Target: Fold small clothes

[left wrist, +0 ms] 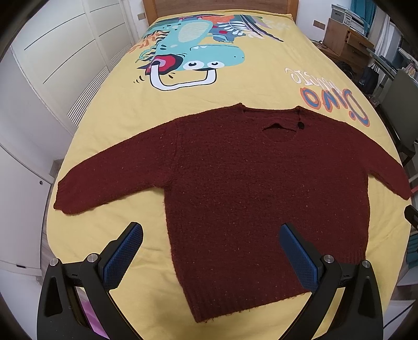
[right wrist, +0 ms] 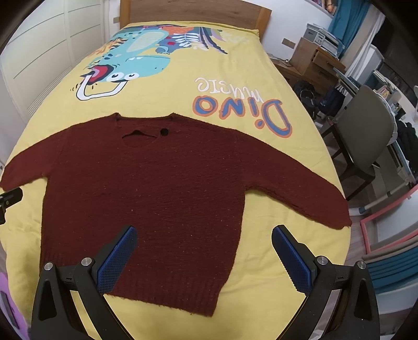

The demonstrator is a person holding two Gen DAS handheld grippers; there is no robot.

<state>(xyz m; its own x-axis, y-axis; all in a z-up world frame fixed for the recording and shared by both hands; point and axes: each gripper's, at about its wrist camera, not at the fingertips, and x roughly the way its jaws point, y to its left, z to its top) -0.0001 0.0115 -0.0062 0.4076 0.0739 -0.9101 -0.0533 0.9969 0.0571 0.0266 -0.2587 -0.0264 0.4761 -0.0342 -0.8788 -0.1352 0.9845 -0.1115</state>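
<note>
Between the spread blue-padded fingers of the left gripper (left wrist: 211,244) lies the lower left part of a dark red knitted sweater (left wrist: 261,196), the landmark for all positions below. Both jaws stand wide apart and grasp nothing; the left pad (left wrist: 122,255) hangs over bare yellow cloth just beside the sweater's left side seam, while the right pad (left wrist: 297,257) hangs over the body above the ribbed hem. Contact with the fabric cannot be judged. The right gripper (right wrist: 203,248) is likewise released, its fingers parted over the sweater's lower right part: one blue pad (right wrist: 117,259) over the knit, the other (right wrist: 291,260) over cloth just beside the right side seam.

The sweater lies flat and face up, hem toward the cameras, neckline away, both sleeves extended sideways and angled slightly downward. A small black button (right wrist: 164,132) sits at the right end of the neck opening. Beneath the sweater spreads a yellow bed cover (left wrist: 261,86), printed beyond the neckline with a teal cartoon dinosaur (left wrist: 198,52) and, toward the right shoulder, inverted blue-and-orange "Dino music" lettering (right wrist: 243,109). Farther beyond stands a wooden headboard (right wrist: 198,13). Left of the sweater run white panelled wardrobe doors (left wrist: 52,52); to its right stand a grey chair (right wrist: 368,133) and a wooden drawer unit (right wrist: 313,60).
</note>
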